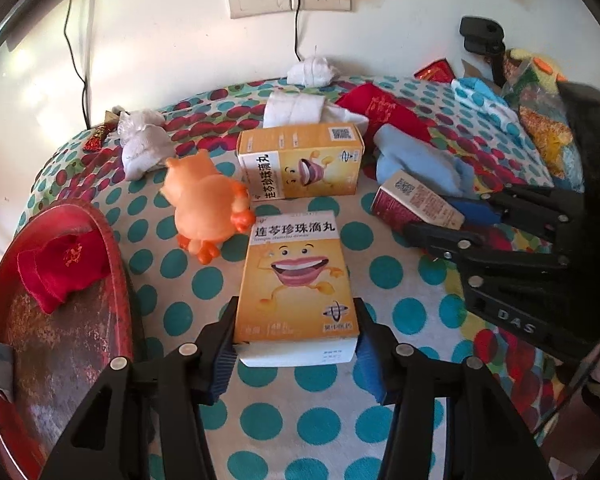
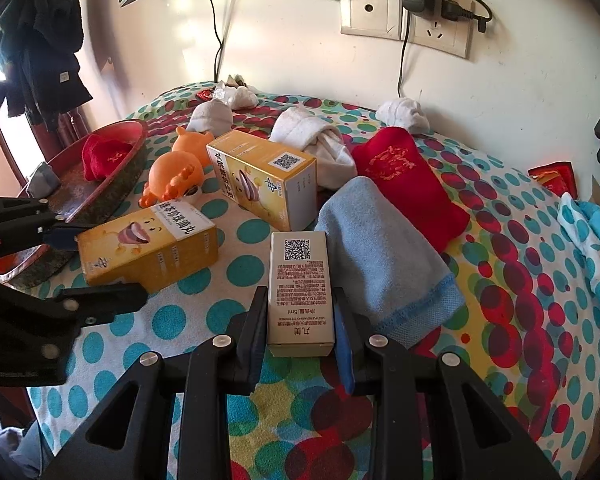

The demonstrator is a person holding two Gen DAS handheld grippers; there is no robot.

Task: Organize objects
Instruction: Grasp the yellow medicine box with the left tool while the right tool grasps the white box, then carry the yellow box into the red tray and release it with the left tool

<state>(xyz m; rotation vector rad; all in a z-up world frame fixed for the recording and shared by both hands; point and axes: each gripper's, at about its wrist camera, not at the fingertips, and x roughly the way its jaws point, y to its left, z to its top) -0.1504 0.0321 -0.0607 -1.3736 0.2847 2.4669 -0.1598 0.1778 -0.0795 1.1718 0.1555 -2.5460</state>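
Observation:
My left gripper is shut on a yellow medicine box with a smiling mouth, held over the dotted tablecloth; that box also shows in the right wrist view. My right gripper is shut on a slim beige box with a QR code, seen from the left wrist view at the right. A second yellow box lies behind, next to an orange toy.
A red round tray at the left holds a red pouch. A blue cloth, a red pouch and white rolled socks lie across the back. The wall with sockets stands behind the table.

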